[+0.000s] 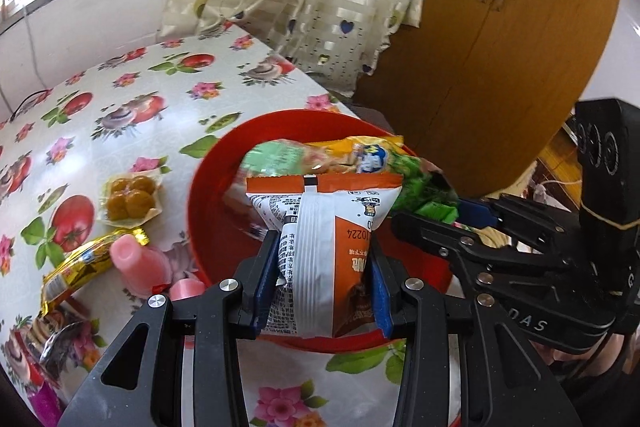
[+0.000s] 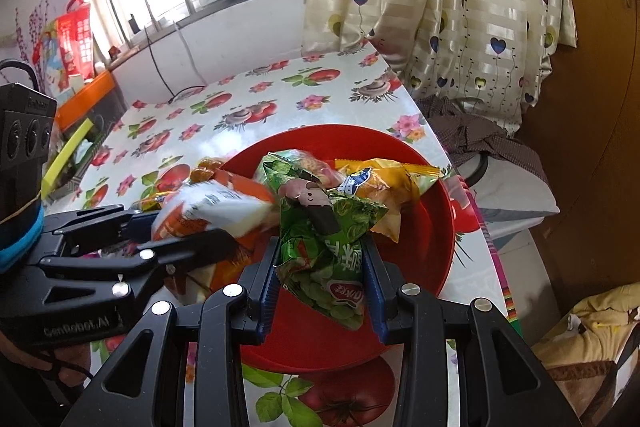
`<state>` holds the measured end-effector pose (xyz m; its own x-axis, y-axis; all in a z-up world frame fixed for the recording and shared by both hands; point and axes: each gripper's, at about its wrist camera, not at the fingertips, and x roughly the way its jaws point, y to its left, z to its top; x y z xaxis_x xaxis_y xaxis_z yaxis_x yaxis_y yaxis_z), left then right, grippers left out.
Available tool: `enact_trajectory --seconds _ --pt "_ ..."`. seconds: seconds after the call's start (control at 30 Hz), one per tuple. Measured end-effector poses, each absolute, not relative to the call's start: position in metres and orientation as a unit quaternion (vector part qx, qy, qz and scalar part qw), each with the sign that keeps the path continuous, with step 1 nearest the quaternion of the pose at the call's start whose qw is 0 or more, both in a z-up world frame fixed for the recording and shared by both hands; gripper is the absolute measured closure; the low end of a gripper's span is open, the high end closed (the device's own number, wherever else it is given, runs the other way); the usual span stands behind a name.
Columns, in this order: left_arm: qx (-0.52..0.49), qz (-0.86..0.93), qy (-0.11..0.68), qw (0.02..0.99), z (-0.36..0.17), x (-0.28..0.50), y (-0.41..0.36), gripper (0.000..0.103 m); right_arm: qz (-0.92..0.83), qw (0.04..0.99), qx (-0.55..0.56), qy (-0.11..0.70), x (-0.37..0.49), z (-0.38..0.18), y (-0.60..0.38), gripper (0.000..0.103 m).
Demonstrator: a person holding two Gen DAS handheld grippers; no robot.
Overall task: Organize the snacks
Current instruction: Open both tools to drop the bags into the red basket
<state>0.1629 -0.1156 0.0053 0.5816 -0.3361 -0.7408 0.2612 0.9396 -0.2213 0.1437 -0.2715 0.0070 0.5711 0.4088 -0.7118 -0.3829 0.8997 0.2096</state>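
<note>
My left gripper (image 1: 322,279) is shut on an orange-and-white snack packet (image 1: 320,227), held over the near side of a red bowl (image 1: 208,195). My right gripper (image 2: 322,287) is shut on a green snack packet (image 2: 328,247) above the same red bowl (image 2: 432,227). A yellow packet (image 2: 384,183) and other wrapped snacks lie inside the bowl, behind both held packets. In the left wrist view the right gripper (image 1: 452,215) reaches in from the right with the green packet (image 1: 424,187). The left gripper (image 2: 172,231) shows at the right wrist view's left with its orange-and-white packet (image 2: 216,207).
On the flowered tablecloth (image 1: 140,99) left of the bowl lie a clear pack of round brown sweets (image 1: 130,201), a yellow wrapper (image 1: 76,271), pink jelly cups (image 1: 136,263) and a dark wrapped snack (image 1: 52,339). Curtains (image 2: 440,7) and a wooden cabinet (image 1: 500,47) stand behind the table.
</note>
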Motion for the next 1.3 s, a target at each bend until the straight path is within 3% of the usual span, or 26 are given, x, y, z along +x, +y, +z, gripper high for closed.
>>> enact_trajectory --seconds 0.9,1.1,1.3 --pt "-0.032 -0.149 0.433 0.889 -0.011 0.174 -0.117 0.057 0.221 0.873 0.003 0.434 0.153 -0.011 -0.27 0.068" --pt "-0.035 -0.153 0.434 0.887 -0.01 0.172 -0.116 0.057 0.228 0.872 0.006 0.433 0.152 -0.01 -0.274 0.057" --pt "-0.048 -0.16 0.426 0.889 -0.005 0.169 -0.113 0.057 0.235 0.872 0.004 0.43 0.149 -0.008 -0.275 0.056"
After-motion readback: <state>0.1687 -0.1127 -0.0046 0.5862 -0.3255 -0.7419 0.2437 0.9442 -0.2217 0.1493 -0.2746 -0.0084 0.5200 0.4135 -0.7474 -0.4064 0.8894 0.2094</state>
